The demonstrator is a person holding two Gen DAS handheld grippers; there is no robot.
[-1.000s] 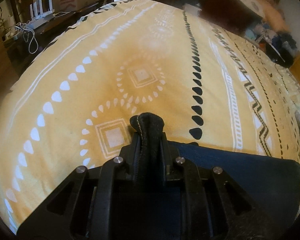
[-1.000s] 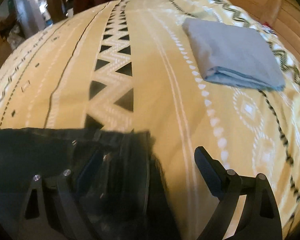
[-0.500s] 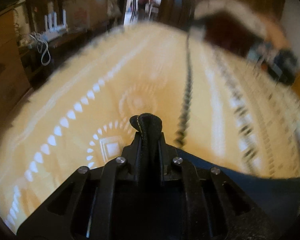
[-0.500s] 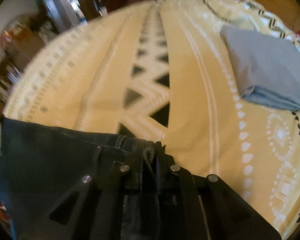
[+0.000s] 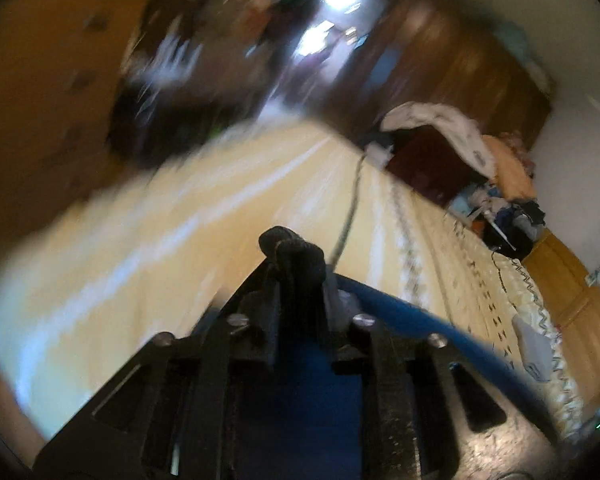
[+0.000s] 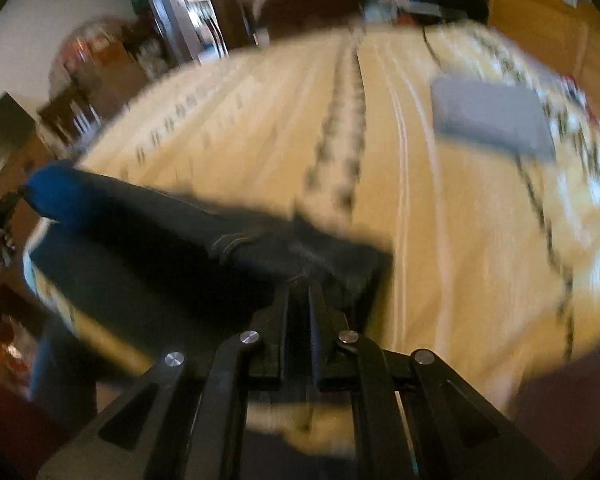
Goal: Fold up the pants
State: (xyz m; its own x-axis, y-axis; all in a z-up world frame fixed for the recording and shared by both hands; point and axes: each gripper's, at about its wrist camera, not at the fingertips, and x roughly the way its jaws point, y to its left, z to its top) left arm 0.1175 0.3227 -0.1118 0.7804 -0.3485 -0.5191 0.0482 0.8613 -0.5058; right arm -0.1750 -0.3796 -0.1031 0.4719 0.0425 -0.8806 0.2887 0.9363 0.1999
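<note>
Both frames are motion-blurred, so fine detail is soft.

Left hand-held gripper (image 5: 296,276): jaws together, clamped on a bunched dark fold of the pants (image 5: 440,324). The fold pokes out past the fingertips as a rounded knot. From the clamp, a blue denim edge runs off to the right and down, and more blue fabric shows between the gripper's arms below.

Right hand-held gripper (image 6: 300,304): jaws together, pinching the pants (image 6: 148,236) at a dark edge right at the fingertips. A stitched seam sits just left of the clamp. From there the fabric stretches left as a long dark band, ending in a brighter blue rounded end at the far left. Cloth looks lifted off the bed near that end; how much still rests on the cover I cannot tell.

Bed (image 6: 260,140): yellow cover with white lines and dark patterned stripes, filling the middle of both views. A folded grey-blue garment (image 6: 492,120) lies flat on the cover, upper right in the right wrist view, well apart from the pants.

Far side of the bed in the left wrist view: a heap of white and peach laundry (image 5: 460,132) and dark wooden furniture (image 5: 440,68) behind it.
</note>
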